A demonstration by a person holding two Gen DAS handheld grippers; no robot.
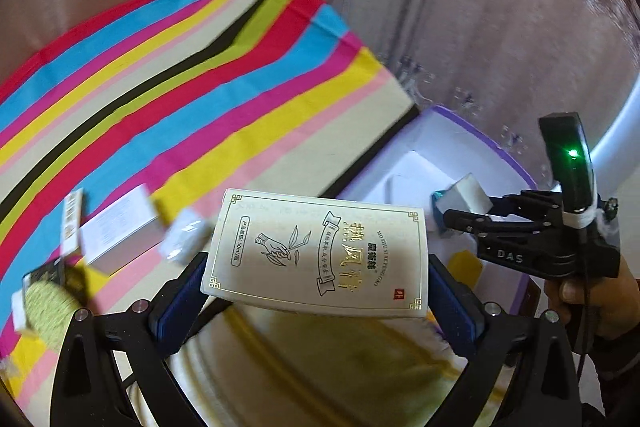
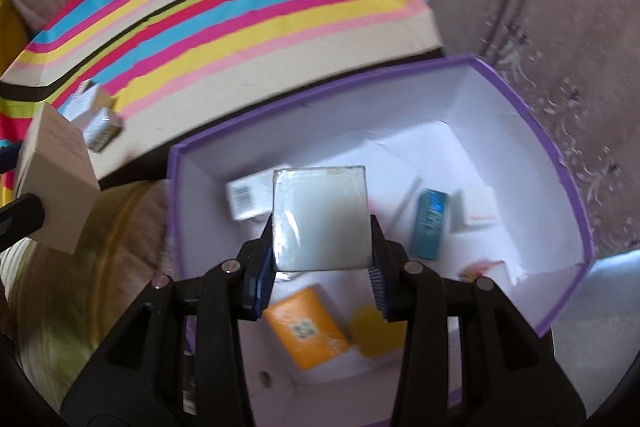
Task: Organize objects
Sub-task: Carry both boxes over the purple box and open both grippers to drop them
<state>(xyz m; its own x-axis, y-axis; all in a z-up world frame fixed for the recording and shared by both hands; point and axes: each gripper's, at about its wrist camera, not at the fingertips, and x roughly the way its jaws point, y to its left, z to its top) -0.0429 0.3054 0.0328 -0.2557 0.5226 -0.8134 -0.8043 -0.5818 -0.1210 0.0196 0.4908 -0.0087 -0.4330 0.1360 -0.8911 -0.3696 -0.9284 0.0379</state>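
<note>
My left gripper [image 1: 316, 267] is shut on a cream carton with gold Chinese print [image 1: 320, 247], held in the air over the striped cloth's edge; the carton also shows in the right wrist view [image 2: 56, 187]. My right gripper [image 2: 320, 251] is shut on a small white box [image 2: 320, 219], held above the open purple-edged box [image 2: 576, 195]. The right gripper and its small white box [image 1: 464, 195] also show in the left wrist view, above the purple-edged box [image 1: 448, 115].
Inside the purple-edged box lie an orange box [image 2: 308, 327], a yellow item [image 2: 376, 331], a teal carton [image 2: 432, 223] and white cartons [image 2: 248, 195]. Several small boxes [image 1: 116, 231] lie on the striped cloth [image 1: 180, 87]. A curtain [image 1: 480, 7] hangs behind.
</note>
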